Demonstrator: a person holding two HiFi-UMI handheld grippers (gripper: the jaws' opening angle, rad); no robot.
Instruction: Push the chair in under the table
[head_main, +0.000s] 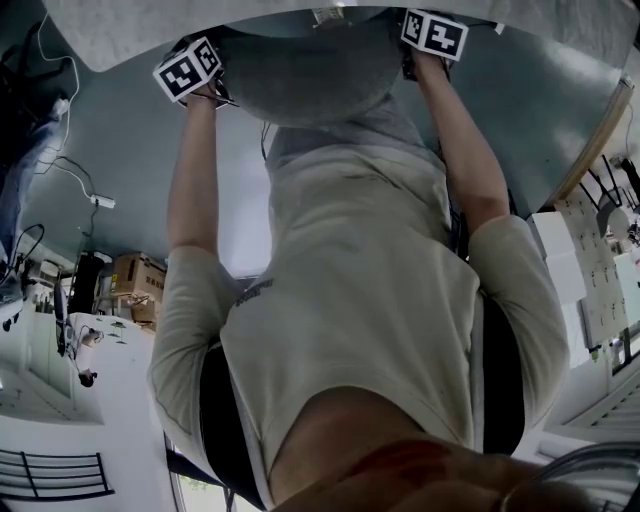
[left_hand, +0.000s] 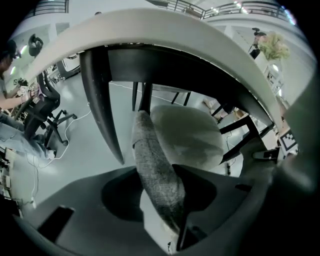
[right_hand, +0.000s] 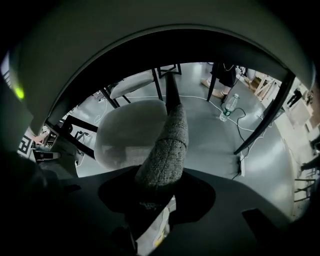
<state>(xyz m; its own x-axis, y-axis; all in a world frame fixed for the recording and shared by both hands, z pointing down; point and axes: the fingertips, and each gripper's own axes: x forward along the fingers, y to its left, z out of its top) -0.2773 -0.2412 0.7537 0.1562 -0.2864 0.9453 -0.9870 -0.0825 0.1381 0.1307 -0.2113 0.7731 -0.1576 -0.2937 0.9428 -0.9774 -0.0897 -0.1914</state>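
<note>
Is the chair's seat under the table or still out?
Partly under: the tabletop overhangs the seat in both gripper views; the backrest is outside its edge.

The right gripper has its jaws pressed on the top of the grey woven chair back. Past it is the round grey seat. The tabletop edge curves above. A water bottle stands on the floor.

In the head view the person's torso hides most of the chair, and the worktop runs off the top edge. The left gripper and right gripper show only marker cubes there; their jaws are hidden. The label on a bottle is too small to read.
</note>
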